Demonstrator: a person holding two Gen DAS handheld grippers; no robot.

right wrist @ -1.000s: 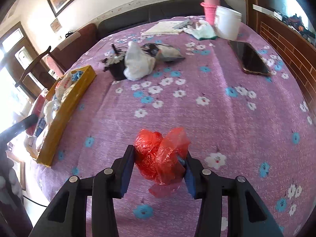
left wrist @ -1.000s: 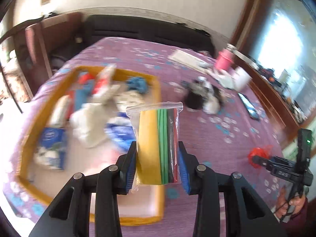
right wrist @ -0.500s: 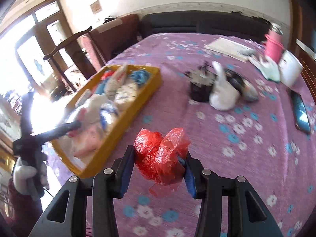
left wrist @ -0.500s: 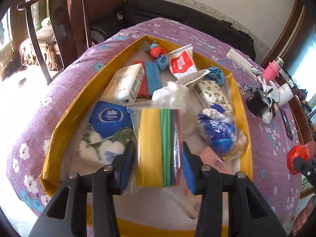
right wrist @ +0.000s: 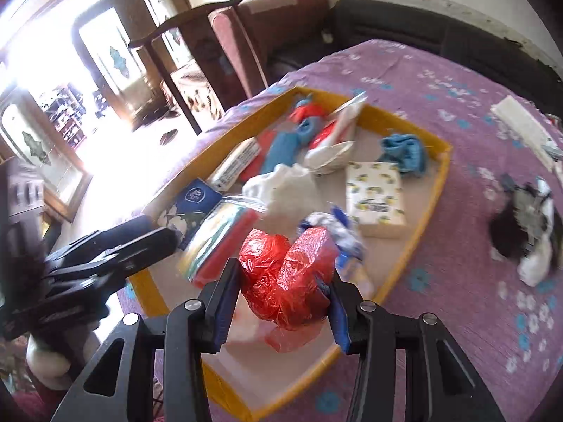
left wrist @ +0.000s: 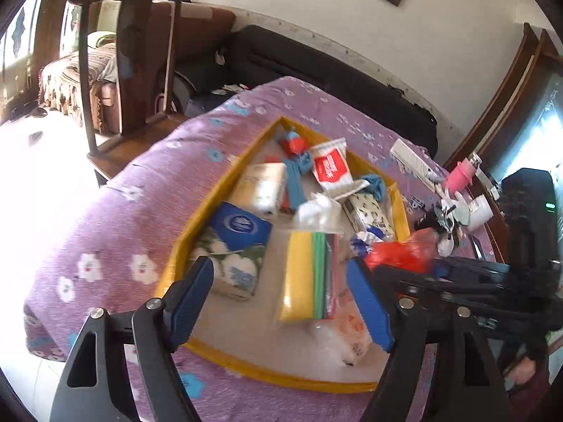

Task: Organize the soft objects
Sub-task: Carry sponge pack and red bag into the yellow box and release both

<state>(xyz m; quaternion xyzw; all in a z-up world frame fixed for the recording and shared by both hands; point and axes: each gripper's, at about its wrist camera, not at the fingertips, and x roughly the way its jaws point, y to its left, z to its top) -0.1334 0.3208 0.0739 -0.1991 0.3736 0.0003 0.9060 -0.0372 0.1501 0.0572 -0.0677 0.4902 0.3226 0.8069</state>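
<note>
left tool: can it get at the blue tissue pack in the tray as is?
Probably yes. The left tool is open and empty, and the blue tissue pack lies uncovered by the yellow tray wall, just ahead of its left finger.

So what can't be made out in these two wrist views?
- Left wrist view: the zip bag is blurred; whether it rests in the yellow tray or is mid-drop is unclear.
- Right wrist view: the red plastic bag hides the tray floor behind it.
- The dark clutter on the tablecloth is too blurred to identify.
</note>
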